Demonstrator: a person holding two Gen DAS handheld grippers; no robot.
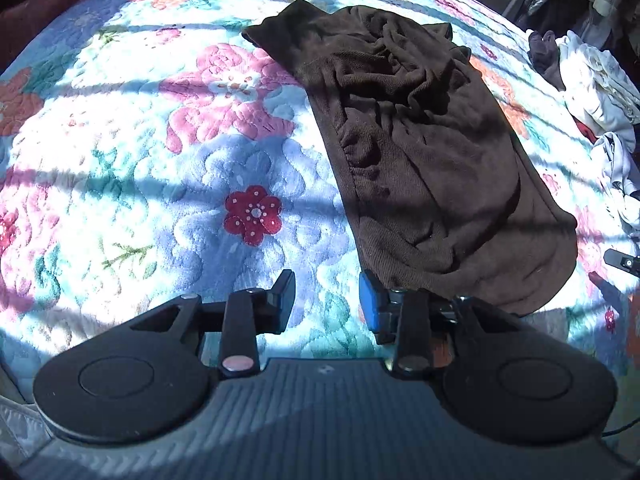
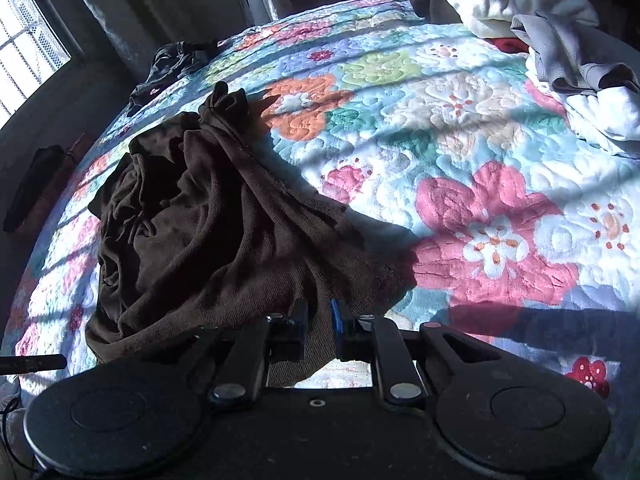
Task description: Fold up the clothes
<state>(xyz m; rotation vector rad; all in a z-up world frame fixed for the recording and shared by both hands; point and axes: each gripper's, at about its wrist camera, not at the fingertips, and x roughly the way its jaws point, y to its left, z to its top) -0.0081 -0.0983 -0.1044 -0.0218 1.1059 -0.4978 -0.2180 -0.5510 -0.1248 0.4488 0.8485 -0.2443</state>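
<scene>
Through the left wrist camera we see our left gripper [image 1: 326,300] with its fingers standing well apart and only the quilt between them; the blue pad of one finger [image 1: 370,304] sits just beside the near hem of the brown garment [image 1: 432,152] without pinching it. From here the garment lies as a long, roughly folded band running away from us across the floral quilt [image 1: 160,152], smooth near the hem and bunched into wrinkles at the far end.

The right wrist camera shows what that view hides: our right gripper [image 2: 319,330] with a narrow gap between its fingers, and the garment's near edge lying in that gap. We cannot tell whether the pads press on the cloth. From this side the garment looks more heaped, with one corner peaked upward.

Only the right view shows a window [image 2: 28,36] and a dark garment [image 2: 172,64] at the bed's far edge. Both show the pile of pale clothes [image 2: 540,20].

The brown cloth is a soft, finely ribbed knit; the quilt is puffy and stitched, with pink, orange and red flowers, striped by sun and shadow.
</scene>
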